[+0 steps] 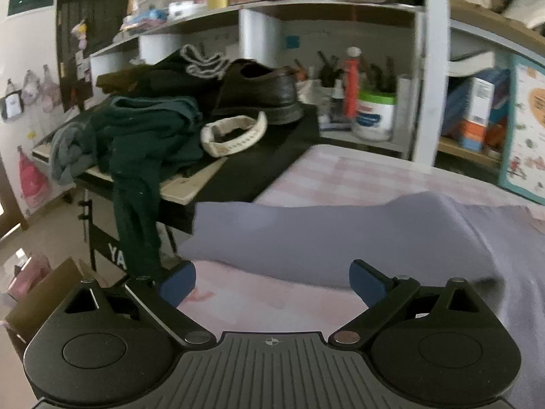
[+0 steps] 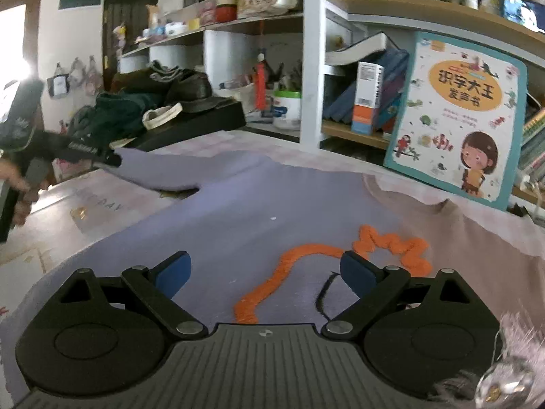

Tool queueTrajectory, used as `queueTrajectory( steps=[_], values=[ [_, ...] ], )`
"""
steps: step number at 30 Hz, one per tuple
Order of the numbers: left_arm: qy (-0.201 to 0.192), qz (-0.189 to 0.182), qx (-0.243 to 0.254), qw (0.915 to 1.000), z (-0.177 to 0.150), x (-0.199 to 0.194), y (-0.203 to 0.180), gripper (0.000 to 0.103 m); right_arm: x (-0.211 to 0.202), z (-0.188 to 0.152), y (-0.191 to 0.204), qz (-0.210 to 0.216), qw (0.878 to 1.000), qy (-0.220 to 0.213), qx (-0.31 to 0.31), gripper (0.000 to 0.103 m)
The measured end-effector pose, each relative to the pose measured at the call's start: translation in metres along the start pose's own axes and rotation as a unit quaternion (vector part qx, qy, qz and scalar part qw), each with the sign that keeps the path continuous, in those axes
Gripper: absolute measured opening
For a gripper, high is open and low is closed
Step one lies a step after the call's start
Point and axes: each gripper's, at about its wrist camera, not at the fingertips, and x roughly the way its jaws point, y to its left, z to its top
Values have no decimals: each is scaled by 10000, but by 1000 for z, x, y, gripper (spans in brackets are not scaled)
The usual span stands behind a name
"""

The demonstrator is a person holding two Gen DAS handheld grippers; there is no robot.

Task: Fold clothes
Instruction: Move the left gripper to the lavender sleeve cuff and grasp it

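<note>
Shoe (image 1: 259, 92) and clothes pile (image 1: 143, 129) beside sweater (image 2: 259, 201)

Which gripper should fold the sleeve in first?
Left. The left gripper hangs open right before the lavender sleeve; the right gripper, also open, sits over the shirt's body.

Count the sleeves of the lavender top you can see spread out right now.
1. One sleeve of the lavender top stretches left across the pink checked bed cover, ahead of the open left gripper. The other sleeve isn't visible; it may be out of frame.
</note>
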Motion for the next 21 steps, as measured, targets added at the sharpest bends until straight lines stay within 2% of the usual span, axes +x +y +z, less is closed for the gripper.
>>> queueTrajectory(
  steps=[9,10,12,14,20,21],
  values=[
    [210,232,-747,9967,8,31,31,97,5,-1,-2,-147,9998,140,70,95],
    [233,258,-830,9959,8,35,34,95,5,-1,-3,-154,9997,161,97,95],
    [279,310,-995,9942,10,42,41,78,7,-1,-4,-152,9996,200,117,95],
    [325,361,-1160,9921,12,49,48,68,8,-1,-5,-150,9995,239,137,95],
    [217,181,-1673,9855,9,50,60,68,11,-2,-7,-142,9991,357,197,95],
    [198,149,-1758,9841,9,51,62,65,12,-2,-7,-141,9990,377,207,95]
  ],
)
